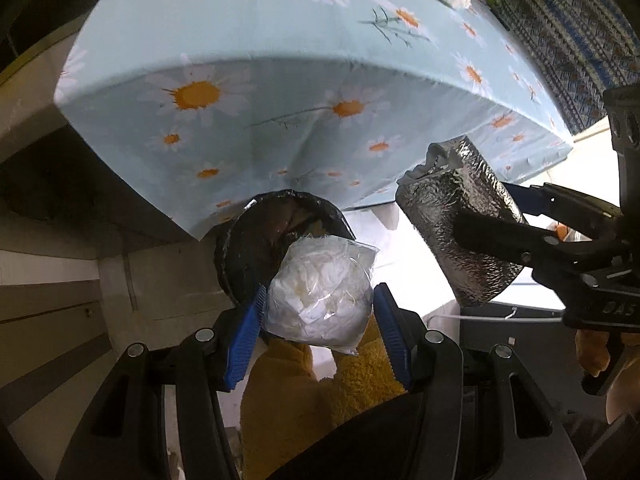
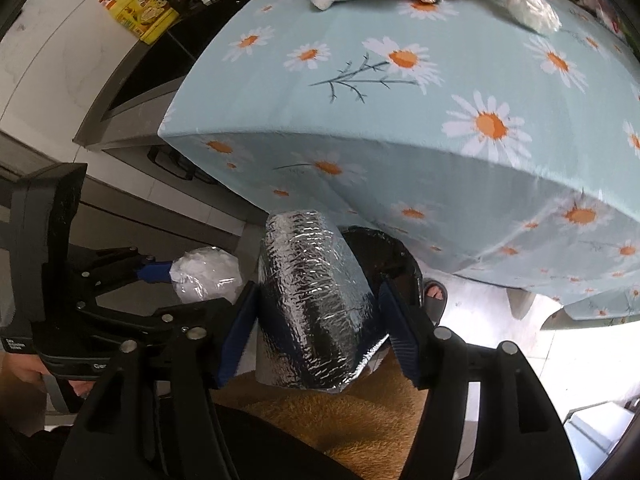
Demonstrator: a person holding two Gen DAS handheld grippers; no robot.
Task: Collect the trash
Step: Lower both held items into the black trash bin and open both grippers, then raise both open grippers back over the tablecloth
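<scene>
Both grippers grip trash above the bin [image 1: 240,248]: left gripper [image 1: 318,316] a plastic bag [image 1: 320,300], right gripper [image 2: 316,312] a foil pouch [image 2: 316,300]

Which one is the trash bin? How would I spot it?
Find the daisy tablecloth first. Just under its hanging edge, on the floor, sits the round bin with a black liner. Unlike the white bag and silver pouch in the claws, it's dark and open-topped.

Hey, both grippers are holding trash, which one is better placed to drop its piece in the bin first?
Left, probably. The left gripper holds the clear bag of white waste directly in front of the black bin's opening. The right gripper holds the silver foil pouch further off to the side.
</scene>
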